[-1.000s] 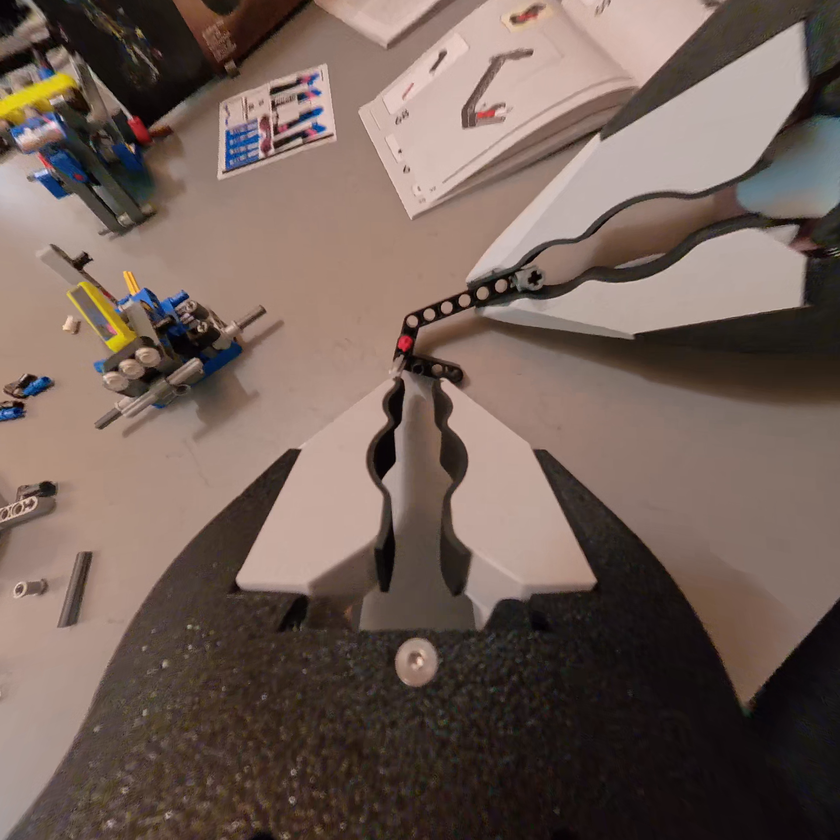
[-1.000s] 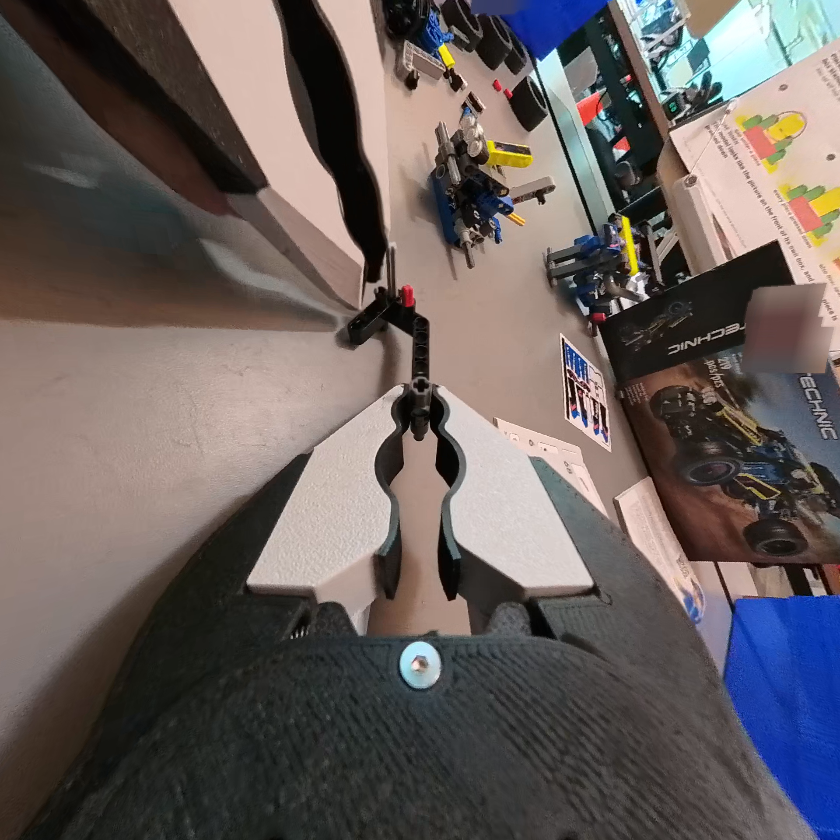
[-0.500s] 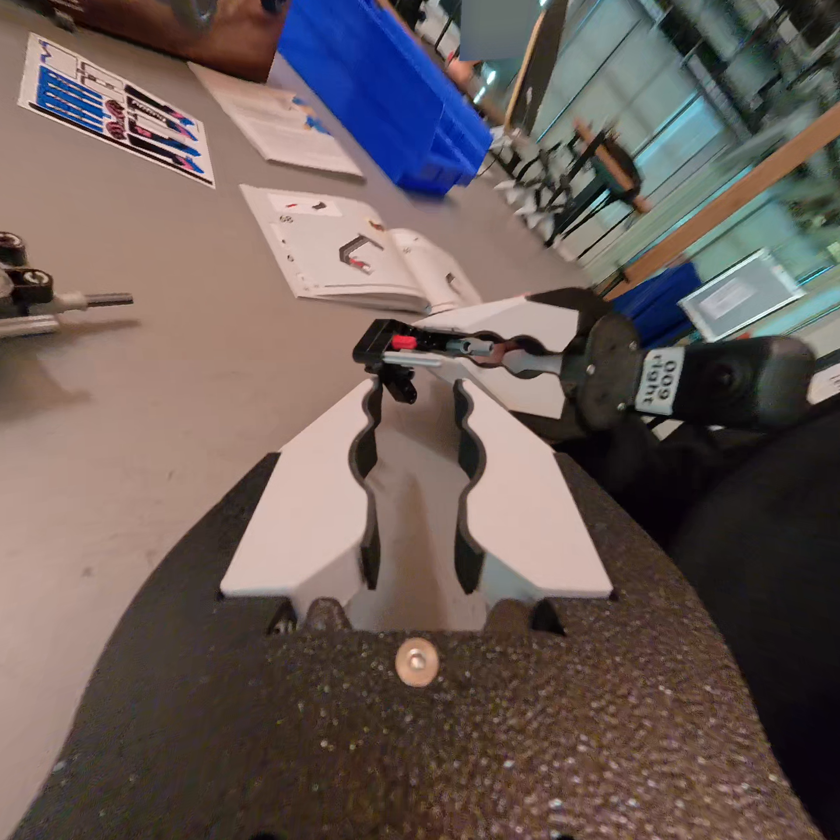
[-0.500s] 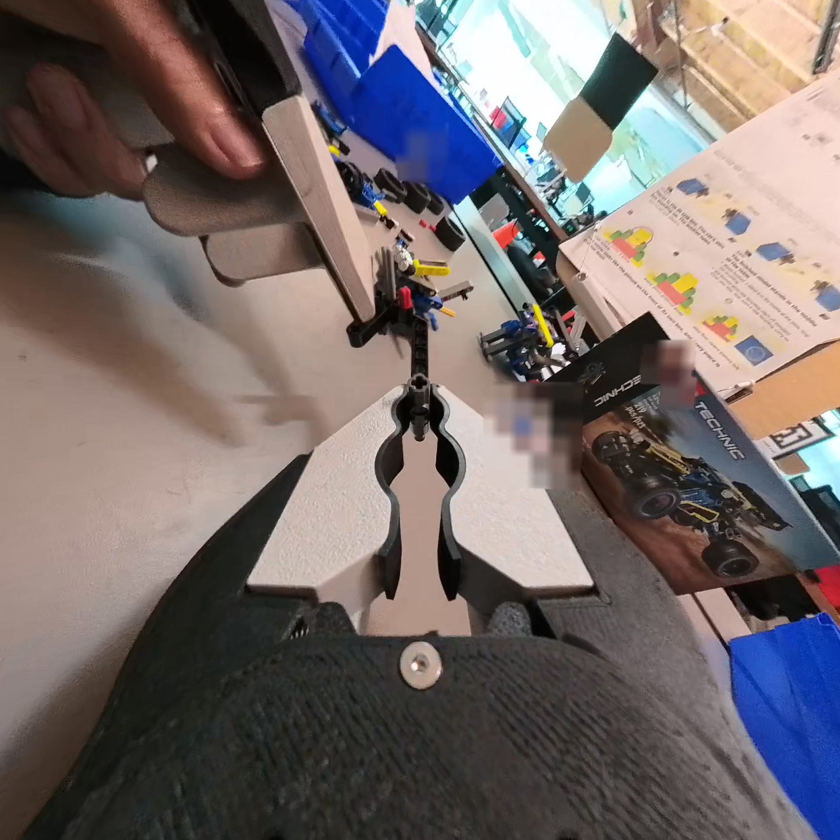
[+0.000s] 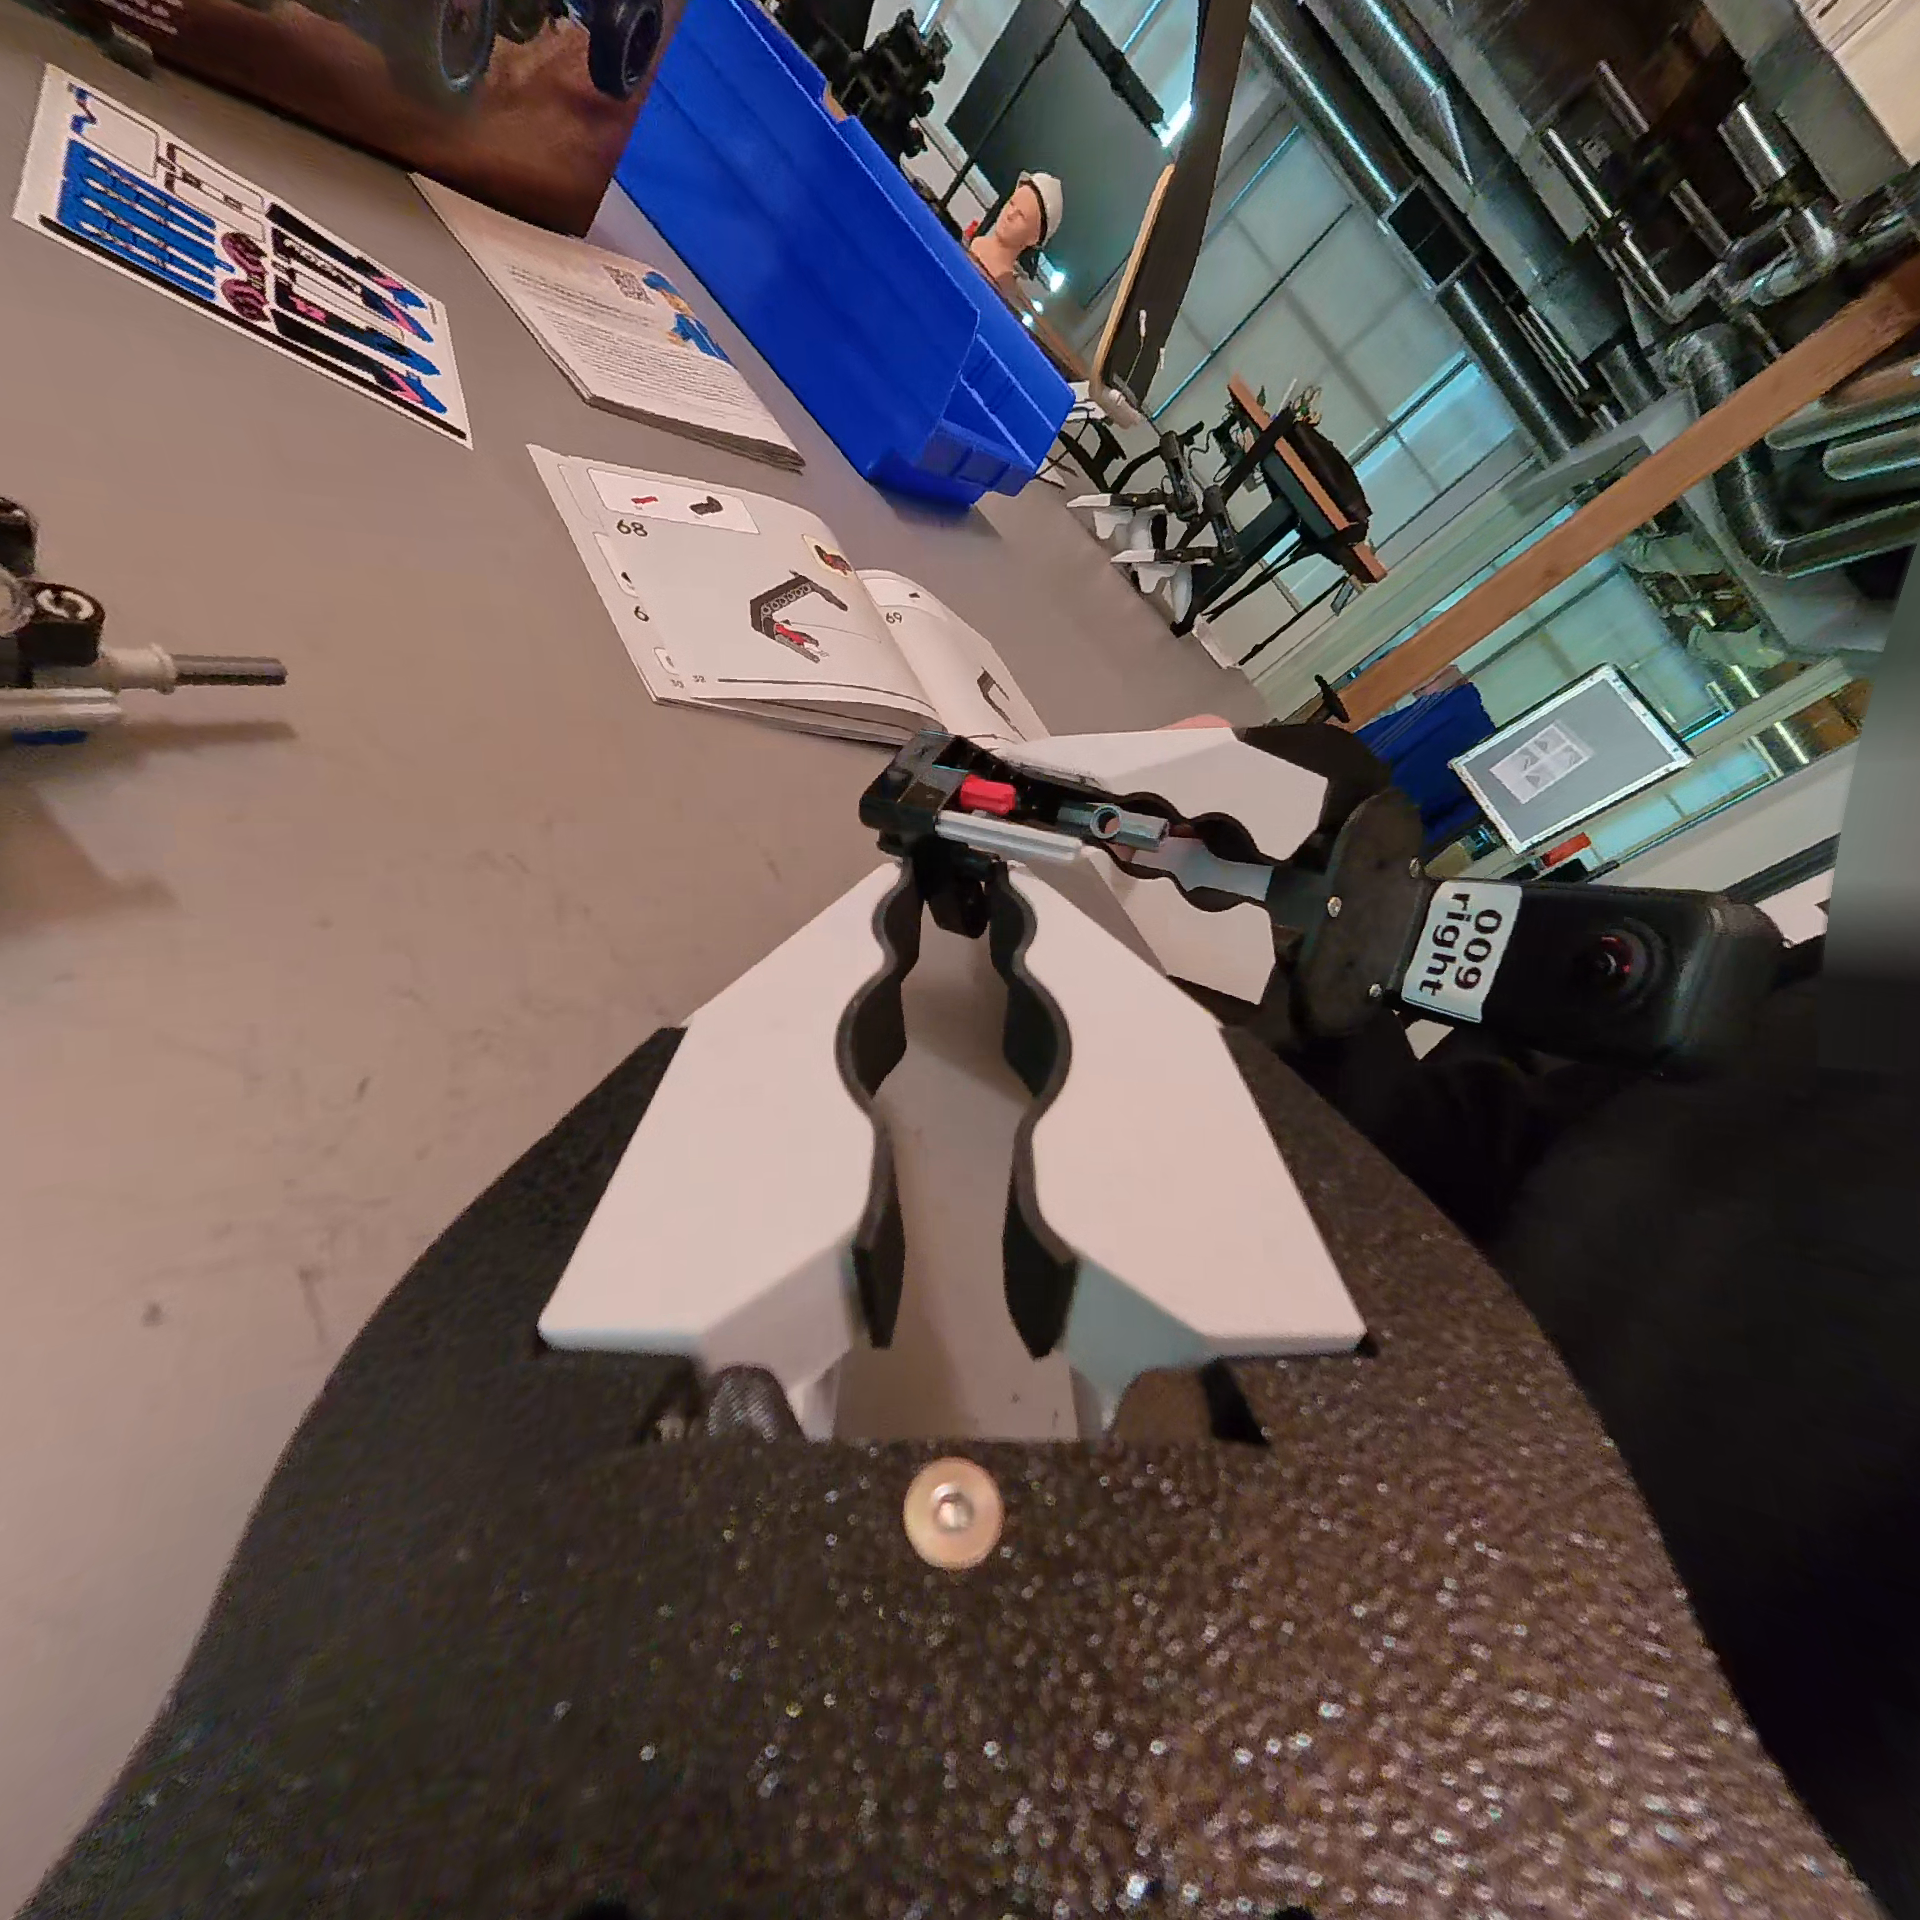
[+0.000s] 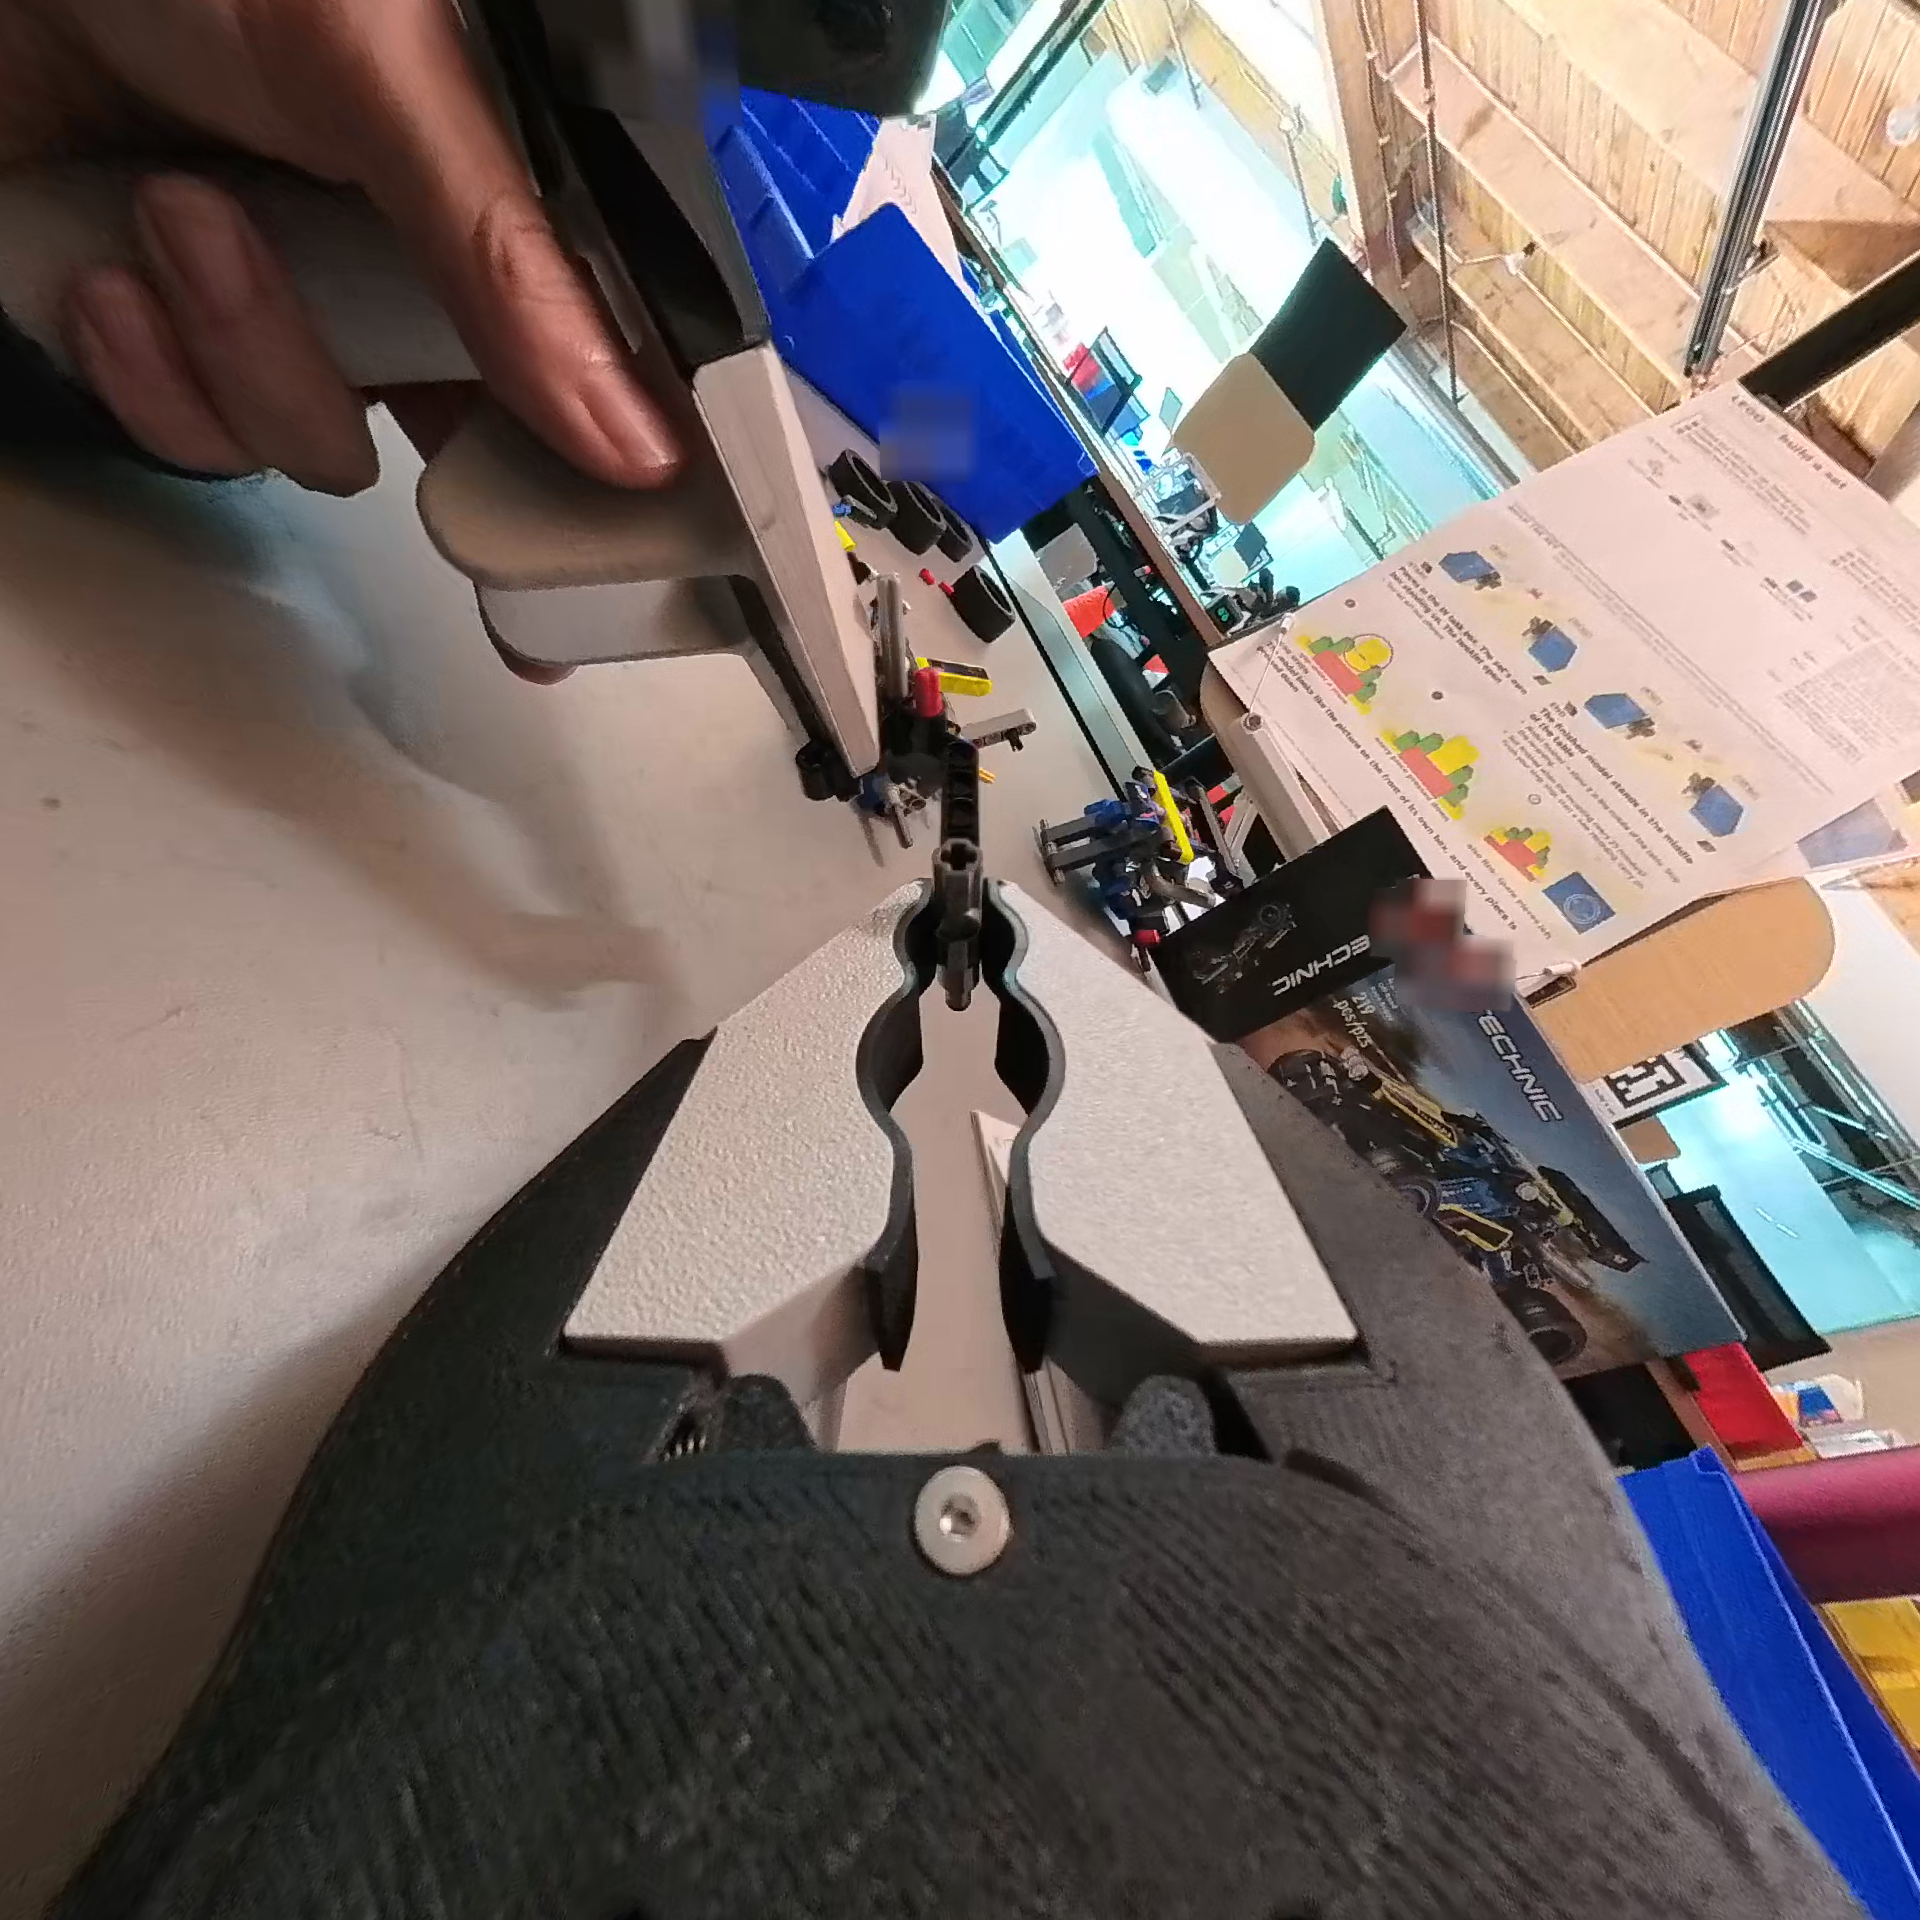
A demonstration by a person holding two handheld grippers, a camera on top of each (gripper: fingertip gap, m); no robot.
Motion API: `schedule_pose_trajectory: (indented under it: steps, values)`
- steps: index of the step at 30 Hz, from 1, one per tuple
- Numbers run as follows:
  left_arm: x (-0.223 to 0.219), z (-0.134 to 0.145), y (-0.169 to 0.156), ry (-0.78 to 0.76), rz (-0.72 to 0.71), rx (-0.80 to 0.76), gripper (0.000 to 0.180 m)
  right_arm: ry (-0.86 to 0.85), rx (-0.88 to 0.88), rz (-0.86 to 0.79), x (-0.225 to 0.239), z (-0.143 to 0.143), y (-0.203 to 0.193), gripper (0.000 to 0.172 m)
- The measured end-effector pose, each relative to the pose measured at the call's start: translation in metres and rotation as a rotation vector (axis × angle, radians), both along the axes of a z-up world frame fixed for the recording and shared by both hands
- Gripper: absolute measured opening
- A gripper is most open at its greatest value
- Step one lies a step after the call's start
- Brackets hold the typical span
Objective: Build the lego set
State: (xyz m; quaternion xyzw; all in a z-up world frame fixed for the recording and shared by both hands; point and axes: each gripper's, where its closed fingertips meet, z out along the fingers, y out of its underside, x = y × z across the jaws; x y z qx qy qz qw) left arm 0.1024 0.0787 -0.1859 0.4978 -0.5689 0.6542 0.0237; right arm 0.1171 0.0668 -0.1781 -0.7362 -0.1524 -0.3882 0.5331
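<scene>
A: Status of the grey table [image 5: 312, 1039] and the right gripper [image 6: 958, 935]?
B: Its narrow jaws clamp the black bent beam's [image 6: 962, 795] end, above the table.
A: Left gripper [image 5: 951, 904]?
B: It widened briefly; now it pinches the beam's short leg, so both ends are secured.

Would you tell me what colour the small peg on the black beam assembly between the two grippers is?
Red peg, clearest in the left wrist view.
</scene>
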Motion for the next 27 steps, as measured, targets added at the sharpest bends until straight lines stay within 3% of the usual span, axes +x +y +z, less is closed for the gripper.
schedule_pose_trajectory:
  steps: [5,8,14,20,27]
  values:
    - [-0.002,-0.004,0.002,0.023,-0.015,0.007,0.012,0.044,-0.017,-0.001,0.001,-0.006,0.002,0.005]
    - [-0.008,-0.012,0.008,0.019,-0.048,0.128,0.035,0.101,-0.104,-0.06,0.015,-0.022,0.0,0.005]
    - [-0.008,-0.02,0.025,-0.033,-0.015,0.332,0.031,0.346,-0.314,-0.058,0.025,-0.061,0.002,0.005]
    - [-0.008,-0.025,0.025,-0.032,-0.013,0.402,0.029,0.333,-0.325,-0.062,0.027,-0.062,0.003,0.007]
    - [-0.009,-0.02,0.033,-0.086,-0.01,0.541,0.028,0.219,-0.353,-0.055,0.018,-0.057,-0.014,0.037]
